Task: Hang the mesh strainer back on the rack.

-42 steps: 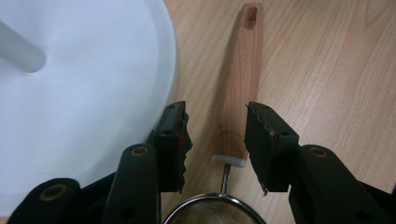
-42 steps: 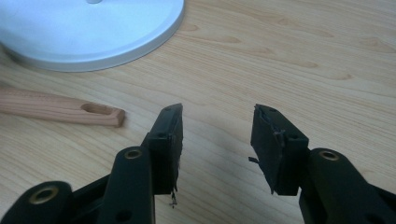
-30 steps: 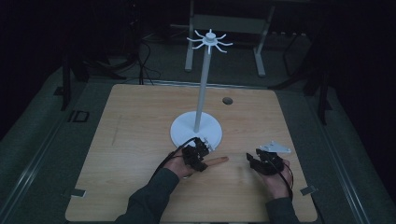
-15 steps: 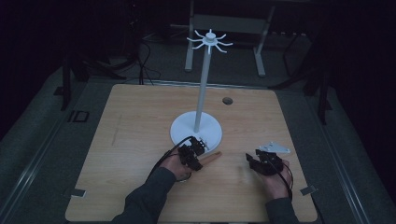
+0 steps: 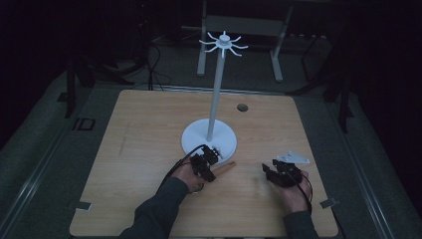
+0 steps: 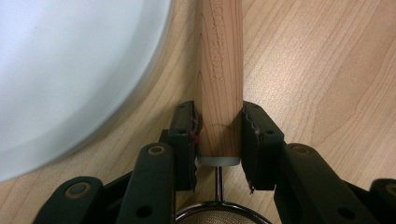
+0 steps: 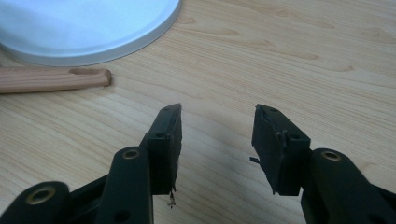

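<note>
A: Where is the round wooden handle [image 6: 219, 84] lying?
B: On the light wooden bench [image 5: 149, 134], just beside the white round base of the hook stand [image 5: 195, 139]; the left gripper [image 6: 218, 135] fingers are clamping its metal-tipped end.
A: And the right gripper [image 7: 217, 140]?
B: It is hovering near the base, its fingers standing apart, gripping nothing.

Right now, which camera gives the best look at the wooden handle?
The left gripper view: the wooden handle runs up the frame, clamped between the left gripper jaws, grain and lettering visible. The right gripper view catches its far end lying on the table. The high view shows a small stub.
</note>
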A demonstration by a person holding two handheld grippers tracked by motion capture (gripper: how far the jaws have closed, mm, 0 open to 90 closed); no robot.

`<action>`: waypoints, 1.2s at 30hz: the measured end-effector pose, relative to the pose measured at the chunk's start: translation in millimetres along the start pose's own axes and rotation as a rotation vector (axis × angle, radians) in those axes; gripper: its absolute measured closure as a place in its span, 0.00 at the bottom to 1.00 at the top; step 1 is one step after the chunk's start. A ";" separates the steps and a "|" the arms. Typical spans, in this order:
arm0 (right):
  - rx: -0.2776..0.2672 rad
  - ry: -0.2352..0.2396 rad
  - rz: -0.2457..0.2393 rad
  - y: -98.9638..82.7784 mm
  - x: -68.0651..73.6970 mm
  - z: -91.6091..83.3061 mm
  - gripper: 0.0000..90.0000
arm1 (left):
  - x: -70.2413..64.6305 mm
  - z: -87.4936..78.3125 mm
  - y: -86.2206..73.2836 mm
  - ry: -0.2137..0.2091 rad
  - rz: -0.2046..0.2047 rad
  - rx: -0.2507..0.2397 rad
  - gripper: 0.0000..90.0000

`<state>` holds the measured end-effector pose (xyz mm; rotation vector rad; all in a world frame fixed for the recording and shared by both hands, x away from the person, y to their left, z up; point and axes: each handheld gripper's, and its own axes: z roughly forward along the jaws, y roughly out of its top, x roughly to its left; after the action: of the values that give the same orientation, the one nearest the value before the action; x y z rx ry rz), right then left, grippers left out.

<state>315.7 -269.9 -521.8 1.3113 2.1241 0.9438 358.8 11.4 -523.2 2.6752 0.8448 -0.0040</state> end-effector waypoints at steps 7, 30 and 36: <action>-0.026 0.009 0.021 -2.7 -2.5 -0.6 0.60 | -2.7 -11.9 -2.0 0.013 0.001 -0.067 0.76; -0.080 0.006 0.035 -3.5 -2.1 -5.5 0.61 | -3.9 -61.1 -12.6 0.083 -0.065 -0.336 0.76; -0.087 0.009 0.039 -3.9 -2.1 -6.0 0.61 | -3.3 -68.1 -13.9 0.096 -0.071 -0.369 0.76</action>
<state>310.3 -274.9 -520.8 1.3124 2.0469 1.0475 341.7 41.6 -463.0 2.3143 0.8742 0.2418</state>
